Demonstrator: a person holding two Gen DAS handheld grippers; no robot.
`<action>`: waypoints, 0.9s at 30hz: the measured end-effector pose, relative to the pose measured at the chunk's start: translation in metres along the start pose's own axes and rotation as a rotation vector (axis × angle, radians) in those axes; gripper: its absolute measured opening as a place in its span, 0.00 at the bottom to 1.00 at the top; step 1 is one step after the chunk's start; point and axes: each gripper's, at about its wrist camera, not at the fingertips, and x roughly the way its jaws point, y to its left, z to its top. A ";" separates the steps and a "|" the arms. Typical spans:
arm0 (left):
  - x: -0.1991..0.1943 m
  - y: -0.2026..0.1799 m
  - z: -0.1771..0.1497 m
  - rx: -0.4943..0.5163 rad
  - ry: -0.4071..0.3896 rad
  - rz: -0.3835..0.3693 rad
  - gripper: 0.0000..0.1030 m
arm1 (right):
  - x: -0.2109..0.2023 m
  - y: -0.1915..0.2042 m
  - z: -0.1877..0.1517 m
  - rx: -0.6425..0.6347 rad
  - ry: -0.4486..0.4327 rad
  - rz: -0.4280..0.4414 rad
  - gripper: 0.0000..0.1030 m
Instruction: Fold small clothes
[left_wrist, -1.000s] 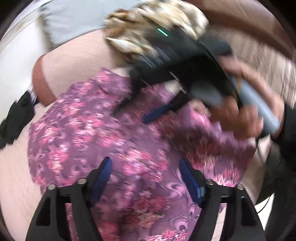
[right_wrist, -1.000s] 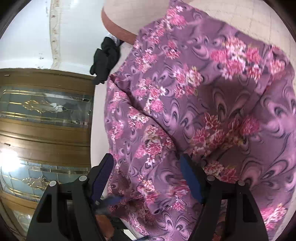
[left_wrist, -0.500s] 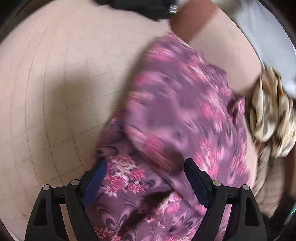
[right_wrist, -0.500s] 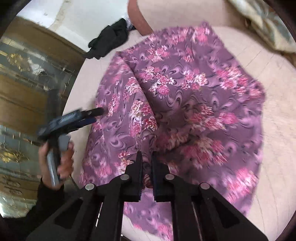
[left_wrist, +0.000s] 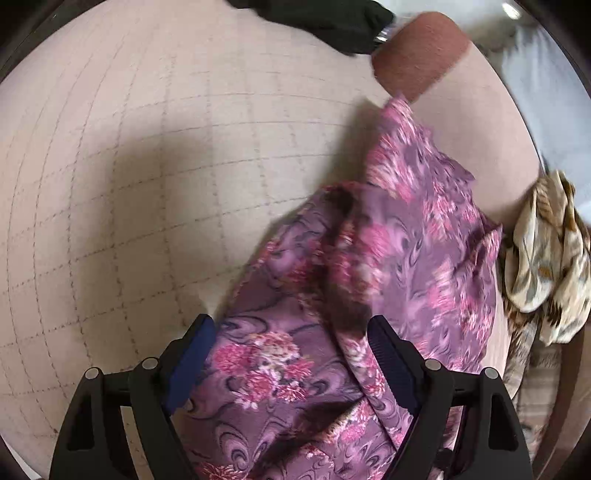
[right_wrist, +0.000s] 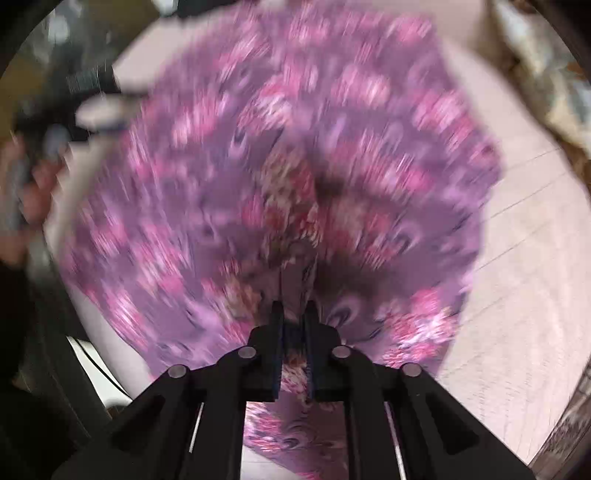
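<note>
The purple floral garment lies bunched on a pale, grid-stitched padded surface, gathered into folds on the right half of the left wrist view and running down between the fingers of the left hand-held gripper. That gripper's jaws stand wide apart, with blue pads on their inner faces; the cloth passes between them, but neither pad visibly presses it, so nothing is gripped there.

In the right wrist view the same garment fans out across most of the frame, heavily blurred. The right hand-held gripper has its jaws drawn nearly together with a pinch of the purple fabric caught between them, and the cloth spreads outward from that pinch. More of the fabric hangs below the jaws at the bottom of the view.

Beyond the garment's far tip sits a reddish-brown rounded cushion edge, and just past that a black cloth lies at the top of the surface. To the right of the garment, near but apart from it, is a crumpled beige and brown patterned cloth. At the left edge of the right wrist view a person's hand shows, too blurred to tell more.
</note>
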 end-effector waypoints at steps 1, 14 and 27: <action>-0.002 0.004 0.002 -0.016 -0.004 -0.011 0.86 | 0.010 0.000 0.000 -0.011 0.034 -0.021 0.10; 0.002 0.043 0.025 -0.309 0.026 -0.358 0.50 | -0.125 0.013 0.048 -0.063 -0.504 0.275 0.92; 0.040 0.038 0.054 -0.425 0.064 -0.431 0.50 | 0.005 0.008 0.307 0.249 -0.253 0.320 0.61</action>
